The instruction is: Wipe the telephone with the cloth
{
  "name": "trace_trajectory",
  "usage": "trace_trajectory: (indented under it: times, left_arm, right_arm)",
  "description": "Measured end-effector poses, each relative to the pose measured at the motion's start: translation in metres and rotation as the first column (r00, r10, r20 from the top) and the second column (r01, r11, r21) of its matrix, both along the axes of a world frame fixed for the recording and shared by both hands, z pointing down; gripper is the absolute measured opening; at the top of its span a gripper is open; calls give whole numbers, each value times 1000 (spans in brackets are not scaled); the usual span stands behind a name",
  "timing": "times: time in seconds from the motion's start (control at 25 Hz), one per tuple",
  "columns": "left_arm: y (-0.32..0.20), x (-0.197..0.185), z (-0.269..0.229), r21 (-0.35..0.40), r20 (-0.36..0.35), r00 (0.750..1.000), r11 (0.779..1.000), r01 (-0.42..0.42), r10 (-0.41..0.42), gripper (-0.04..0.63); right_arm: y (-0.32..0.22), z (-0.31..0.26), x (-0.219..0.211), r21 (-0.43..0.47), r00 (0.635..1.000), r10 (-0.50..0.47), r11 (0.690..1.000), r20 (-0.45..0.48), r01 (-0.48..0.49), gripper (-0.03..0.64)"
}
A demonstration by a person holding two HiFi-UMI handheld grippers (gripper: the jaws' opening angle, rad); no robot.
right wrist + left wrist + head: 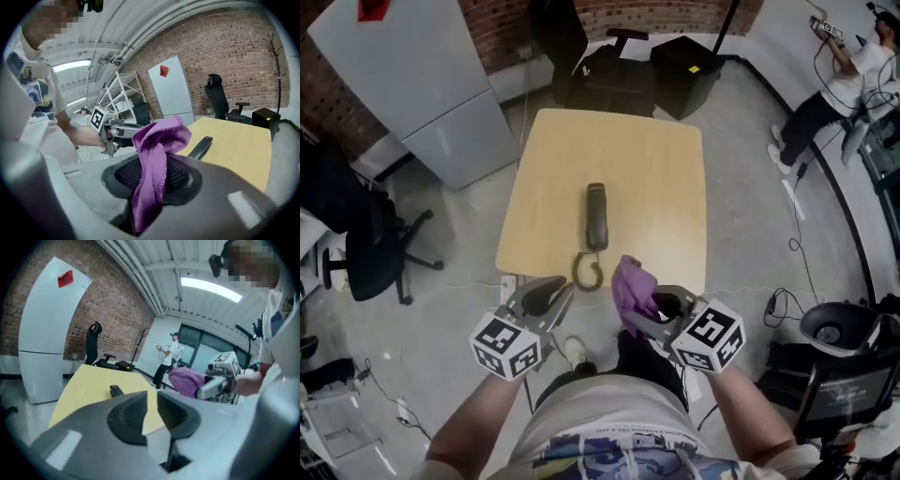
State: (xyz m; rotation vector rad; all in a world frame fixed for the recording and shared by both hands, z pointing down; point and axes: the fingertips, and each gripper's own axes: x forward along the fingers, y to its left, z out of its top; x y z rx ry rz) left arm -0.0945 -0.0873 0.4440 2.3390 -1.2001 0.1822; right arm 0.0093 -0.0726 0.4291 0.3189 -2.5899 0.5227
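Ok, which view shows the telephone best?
The head view: the whole telephone lies on the table, coiled cord at its near end. The left gripper view catches only its tip above the jaws; the right gripper view, a slanted part beside the cloth.

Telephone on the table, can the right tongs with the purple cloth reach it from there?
Probably yes. The telephone lies on the table, ahead of the right tongs, which pinch the cloth. Nothing stands between them; only its curly cord sits near the table's front edge.
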Motion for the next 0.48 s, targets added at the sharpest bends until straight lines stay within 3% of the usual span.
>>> trace_trajectory:
  times: [0.08,0.32,0.48]
  left_arm:
    - [19,-2,-7,11,-32,999,1000,-28,29,3]
    - [79,8,-11,-6,-83,980,983,-183,182,3]
    - [118,19,-21,-8,-99,970,975,-223,221,3]
  right_arm:
    - [16,-4,-8,9,1000,25,1000,9,-25,107]
    - [77,-4,-26,28,999,36,999,-18,-35,107]
    - [109,-8,-21,52,999,34,998,-6,-34,107]
